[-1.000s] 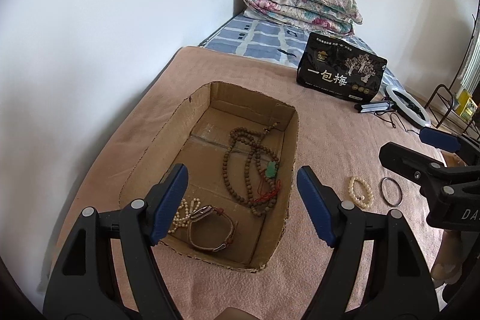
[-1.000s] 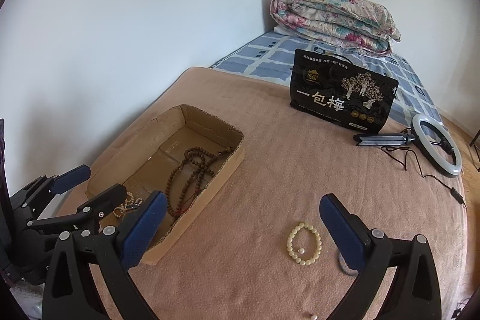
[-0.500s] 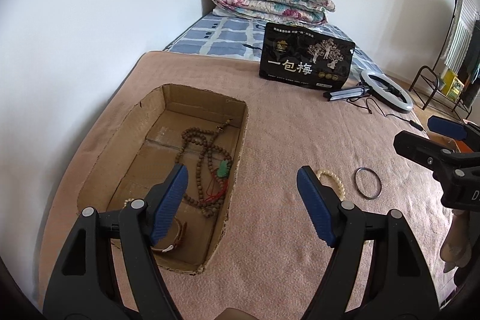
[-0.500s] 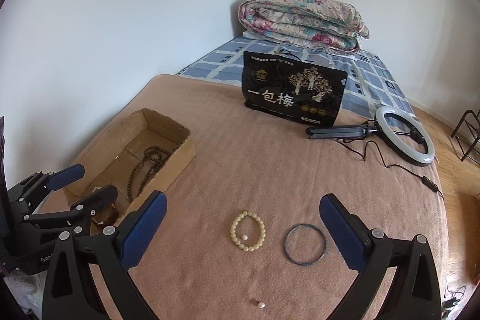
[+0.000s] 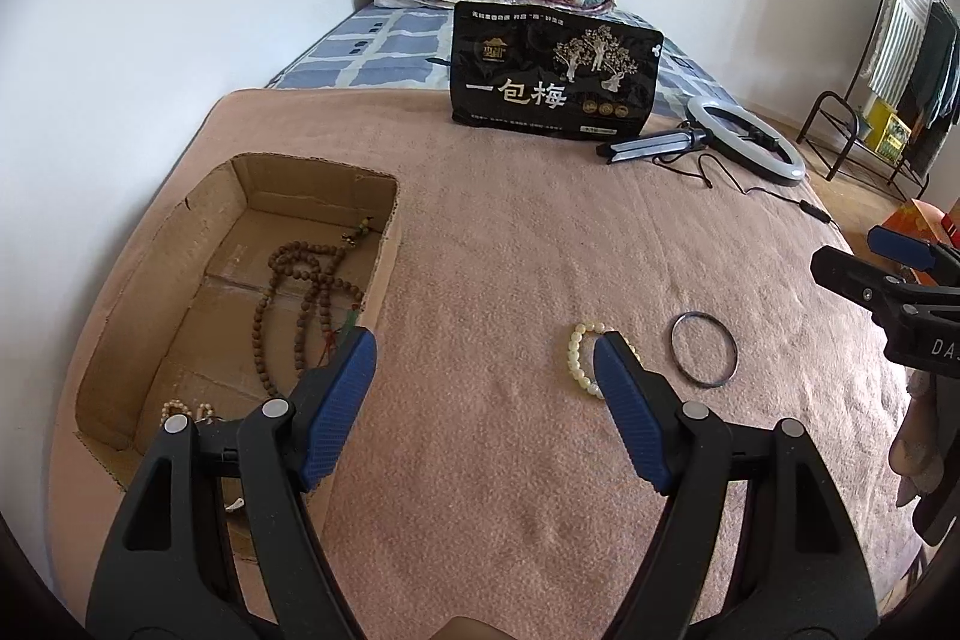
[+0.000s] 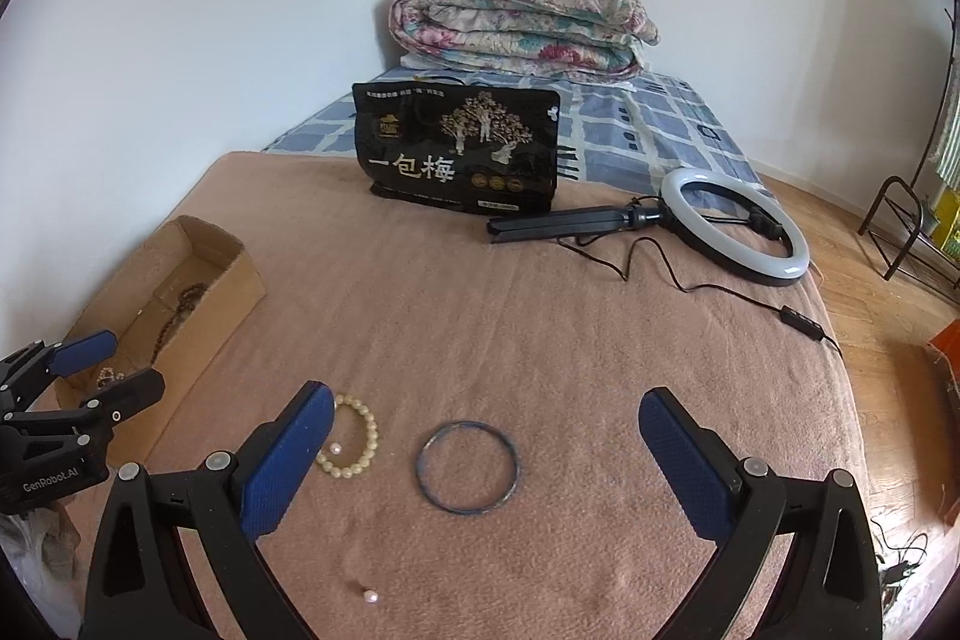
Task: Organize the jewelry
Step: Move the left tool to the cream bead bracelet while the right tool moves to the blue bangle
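Both grippers were hanging over the bed [image 6: 540,316], which had a pinkish-brown fuzzy blanket [image 5: 528,244] spread on it. The left gripper [image 5: 485,370] had its blue-padded jaws spread wide with nothing in them, and the right gripper [image 6: 486,436] was just as wide apart and empty too. Out on the blanket, toward the near edge of the bed, sat a cream bead bracelet [image 6: 354,439], chunky round pale-yellow beads in a loop, with a single loose pearl [image 6: 335,450] lying inside it. Just beside that, not touching, lay a thin dark bangle [image 6: 467,466], a plain hoop with a bluish worn sheen, flat on the blanket. Another loose pearl [image 6: 370,595] sat on its own closer to the near edge. Over by the wall-side edge of the bed was an open cardboard box [image 5: 120,292], fairly shallow, with a long string of brown wooden beads [image 5: 300,304] coiled loosely on its floor, with a bit of green and red cord on it, plus a small strand of pale beads [image 5: 186,409] at the near end. Farther back stood a black snack bag [image 5: 555,76], a ring light [image 6: 735,226] lying flat with its cable, and a folded floral quilt [image 6: 522,22] in the far corner.
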Demonstrator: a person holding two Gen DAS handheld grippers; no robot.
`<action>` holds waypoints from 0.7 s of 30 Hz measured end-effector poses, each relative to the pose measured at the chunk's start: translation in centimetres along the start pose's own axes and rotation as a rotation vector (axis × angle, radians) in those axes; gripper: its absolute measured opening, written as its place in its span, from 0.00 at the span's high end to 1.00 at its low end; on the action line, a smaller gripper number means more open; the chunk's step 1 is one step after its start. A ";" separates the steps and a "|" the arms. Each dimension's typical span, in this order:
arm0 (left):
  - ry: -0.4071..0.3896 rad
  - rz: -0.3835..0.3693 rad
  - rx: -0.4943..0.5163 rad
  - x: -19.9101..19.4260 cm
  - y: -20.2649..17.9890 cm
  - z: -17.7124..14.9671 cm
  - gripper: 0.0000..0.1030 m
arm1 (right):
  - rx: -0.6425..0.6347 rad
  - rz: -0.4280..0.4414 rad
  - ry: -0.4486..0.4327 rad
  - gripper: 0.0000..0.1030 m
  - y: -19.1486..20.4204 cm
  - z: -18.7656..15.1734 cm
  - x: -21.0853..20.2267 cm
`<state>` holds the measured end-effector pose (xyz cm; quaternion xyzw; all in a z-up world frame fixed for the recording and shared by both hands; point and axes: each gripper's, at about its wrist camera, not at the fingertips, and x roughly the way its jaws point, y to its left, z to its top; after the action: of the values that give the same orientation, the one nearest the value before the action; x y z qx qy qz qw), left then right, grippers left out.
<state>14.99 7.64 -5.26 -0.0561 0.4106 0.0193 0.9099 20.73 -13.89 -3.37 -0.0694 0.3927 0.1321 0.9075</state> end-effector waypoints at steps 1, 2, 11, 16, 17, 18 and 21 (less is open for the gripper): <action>0.007 -0.002 0.003 0.4 -0.2 0.0 0.25 | 0.005 0.000 0.011 0.00 -0.4 -0.2 0.4; 0.014 -0.003 0.007 0.8 -0.5 0.0 0.25 | 0.010 -0.001 0.020 0.00 -0.9 -0.3 0.7; 0.093 -0.028 0.009 4.8 -2.0 0.0 0.27 | 0.047 0.016 0.110 0.03 -4.0 -1.8 4.0; 0.151 -0.054 0.004 6.8 -2.9 0.0 0.39 | 0.087 0.061 0.205 0.10 -4.9 -2.9 6.5; 0.162 -0.064 0.000 7.3 -3.1 0.0 0.41 | 0.095 0.073 0.218 0.11 -4.9 -3.2 6.9; 0.172 -0.073 -0.004 7.7 -3.2 0.0 0.45 | 0.102 0.088 0.228 0.11 -4.9 -3.5 7.2; 0.204 -0.097 -0.029 8.9 -3.3 0.2 0.53 | 0.096 0.100 0.239 0.10 -4.7 -4.0 7.8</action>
<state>21.31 4.33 -11.56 -0.0908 0.4977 -0.0248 0.8622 24.52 -17.88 -11.69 -0.0215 0.5070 0.1488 0.8488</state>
